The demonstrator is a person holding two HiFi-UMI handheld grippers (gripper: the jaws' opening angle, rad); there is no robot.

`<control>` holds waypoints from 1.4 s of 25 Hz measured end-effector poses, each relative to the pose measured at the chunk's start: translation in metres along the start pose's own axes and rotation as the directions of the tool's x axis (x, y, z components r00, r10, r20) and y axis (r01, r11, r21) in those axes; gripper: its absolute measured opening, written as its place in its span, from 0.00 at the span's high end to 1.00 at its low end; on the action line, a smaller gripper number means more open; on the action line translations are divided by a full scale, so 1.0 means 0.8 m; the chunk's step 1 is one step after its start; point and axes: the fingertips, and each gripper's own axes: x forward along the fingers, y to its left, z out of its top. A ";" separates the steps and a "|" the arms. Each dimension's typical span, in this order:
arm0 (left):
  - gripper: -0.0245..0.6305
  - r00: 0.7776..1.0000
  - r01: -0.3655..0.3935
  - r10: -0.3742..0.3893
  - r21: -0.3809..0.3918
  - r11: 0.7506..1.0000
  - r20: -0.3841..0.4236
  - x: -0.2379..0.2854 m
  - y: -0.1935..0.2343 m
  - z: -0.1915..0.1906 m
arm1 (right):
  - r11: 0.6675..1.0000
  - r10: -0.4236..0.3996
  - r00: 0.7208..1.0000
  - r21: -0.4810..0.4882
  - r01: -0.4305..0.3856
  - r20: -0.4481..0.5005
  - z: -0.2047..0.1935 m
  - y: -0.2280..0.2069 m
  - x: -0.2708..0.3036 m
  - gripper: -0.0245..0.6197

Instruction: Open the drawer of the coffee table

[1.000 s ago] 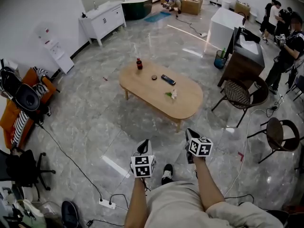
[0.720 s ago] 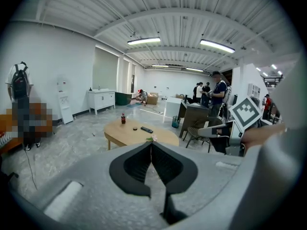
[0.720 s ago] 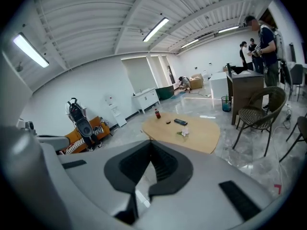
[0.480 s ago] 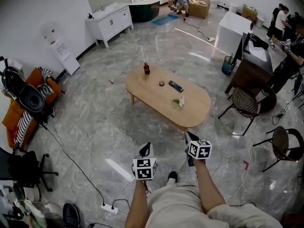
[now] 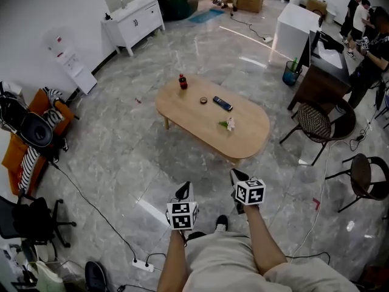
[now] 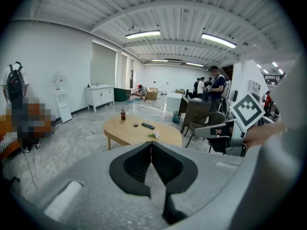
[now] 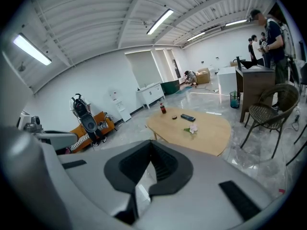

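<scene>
The oval wooden coffee table (image 5: 243,140) stands on the grey marble floor a few steps ahead of me; no drawer shows from any view. On it are a cola bottle (image 5: 181,81), a small round lid (image 5: 203,100), a remote (image 5: 222,104) and a flower (image 5: 228,124). My left gripper (image 5: 184,190) and right gripper (image 5: 235,175) hang side by side in the air short of the table, both shut and empty. The table (image 6: 125,131) lies beyond the closed left gripper (image 6: 151,145), and the table (image 7: 211,133) likewise beyond the right gripper (image 7: 151,145).
Two wicker chairs (image 5: 319,123) (image 5: 364,175) and a dark desk (image 5: 319,72) stand to the right of the table. A white cabinet (image 5: 134,20) is at the back left, an orange sofa (image 5: 15,154) at the left. Cables and a power strip (image 5: 141,264) lie on the floor by my feet.
Both grippers, shut throughout, have drifted a little lower and forward as I step on. The coffee table looks slightly nearer than a second ago.
</scene>
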 end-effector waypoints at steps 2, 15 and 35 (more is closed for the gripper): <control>0.95 1.000 0.007 -0.007 0.015 1.000 0.001 0.004 -0.001 0.004 | 1.000 0.013 1.000 0.026 -0.013 0.002 0.002 0.000 0.004 0.94; 0.95 0.993 0.115 -0.112 0.090 0.989 -0.035 0.043 0.046 0.018 | 0.992 -0.074 0.997 0.102 0.071 0.030 0.008 0.010 0.046 0.94; 0.95 0.871 0.482 -0.445 0.195 0.854 -0.206 0.199 0.195 0.027 | 0.827 -0.534 0.844 0.241 0.508 0.051 -0.023 0.029 0.082 0.94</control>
